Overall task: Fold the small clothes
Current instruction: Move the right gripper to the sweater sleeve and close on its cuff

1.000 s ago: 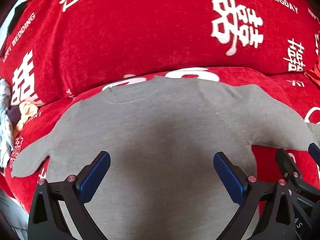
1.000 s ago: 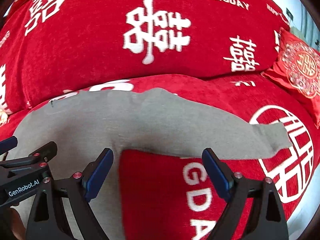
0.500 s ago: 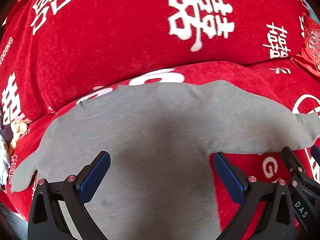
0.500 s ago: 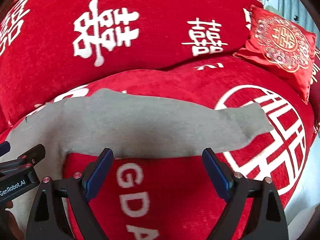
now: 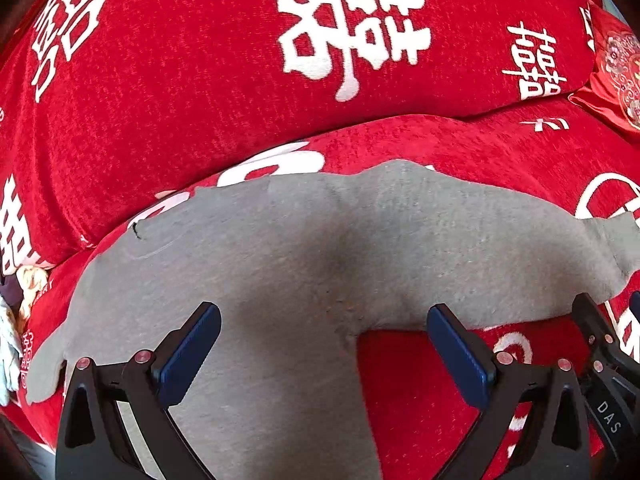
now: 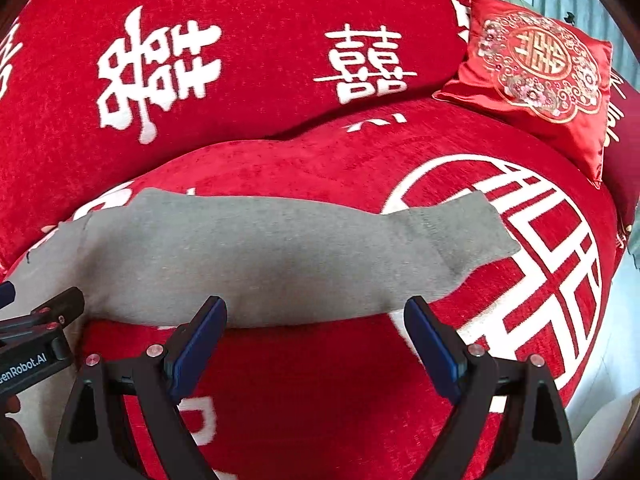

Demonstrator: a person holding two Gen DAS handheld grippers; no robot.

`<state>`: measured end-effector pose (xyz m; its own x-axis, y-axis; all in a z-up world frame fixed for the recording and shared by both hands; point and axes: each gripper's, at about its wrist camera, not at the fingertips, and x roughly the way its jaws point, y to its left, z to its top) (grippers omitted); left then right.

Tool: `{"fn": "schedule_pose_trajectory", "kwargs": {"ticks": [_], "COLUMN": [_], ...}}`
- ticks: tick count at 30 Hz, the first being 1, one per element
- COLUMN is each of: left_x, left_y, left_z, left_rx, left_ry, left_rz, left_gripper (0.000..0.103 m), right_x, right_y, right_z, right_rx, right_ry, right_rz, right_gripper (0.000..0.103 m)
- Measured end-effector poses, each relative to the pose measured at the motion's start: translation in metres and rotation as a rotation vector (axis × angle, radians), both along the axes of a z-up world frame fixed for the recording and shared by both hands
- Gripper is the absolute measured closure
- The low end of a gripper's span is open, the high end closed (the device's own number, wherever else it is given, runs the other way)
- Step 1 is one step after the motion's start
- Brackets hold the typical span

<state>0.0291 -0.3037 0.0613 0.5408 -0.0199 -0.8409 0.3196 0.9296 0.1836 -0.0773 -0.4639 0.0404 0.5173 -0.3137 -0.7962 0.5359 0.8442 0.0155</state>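
A small grey long-sleeved top lies flat on a red sofa seat, neckline toward the backrest. My left gripper hovers open over the top's body near the right armpit, nothing between its blue pads. The top's right sleeve stretches out to the right, its ribbed cuff resting on a white circle print. My right gripper stands open just in front of that sleeve's lower edge, holding nothing. The left sleeve points to the left edge of the seat.
The red sofa backrest with white characters rises behind the top. A red embroidered cushion leans at the far right. Some pale cloth lies at the left edge. The other gripper's black body shows at the left of the right wrist view.
Both grippers have swung to the right across the top: the left from the middle of the body to the right armpit, the right along the sleeve toward the cuff. Both stayed open.
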Motion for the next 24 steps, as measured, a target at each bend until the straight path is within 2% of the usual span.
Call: {"fn": "schedule_pose_trajectory", "kwargs": {"ticks": [12, 19, 22, 23, 24], "left_x": [-0.002, 0.000, 0.006, 0.009, 0.014], "left_y": [-0.039, -0.053, -0.050, -0.048, -0.044], "left_z": [-0.010, -0.013, -0.012, -0.011, -0.010], "left_rx": [0.007, 0.012, 0.005, -0.002, -0.014], "left_ry": [0.014, 0.018, 0.018, 0.020, 0.022], "left_rz": [-0.043, -0.060, -0.044, -0.036, -0.027], "left_gripper": [0.000, 0.000, 0.000, 0.000, 0.000], "right_x": [-0.018, -0.011, -0.005, -0.002, 0.003], "right_y": [-0.061, -0.105, -0.114, -0.115, -0.116], "right_z": [-0.012, -0.026, -0.031, -0.029, -0.028], "right_rx": [0.037, 0.207, 0.240, 0.236, 0.254], "right_ry": [0.009, -0.042, -0.073, -0.091, -0.104], "right_rz": [-0.115, -0.173, -0.184, -0.173, -0.149], "right_gripper": [0.011, 0.011, 0.011, 0.012, 0.022]}}
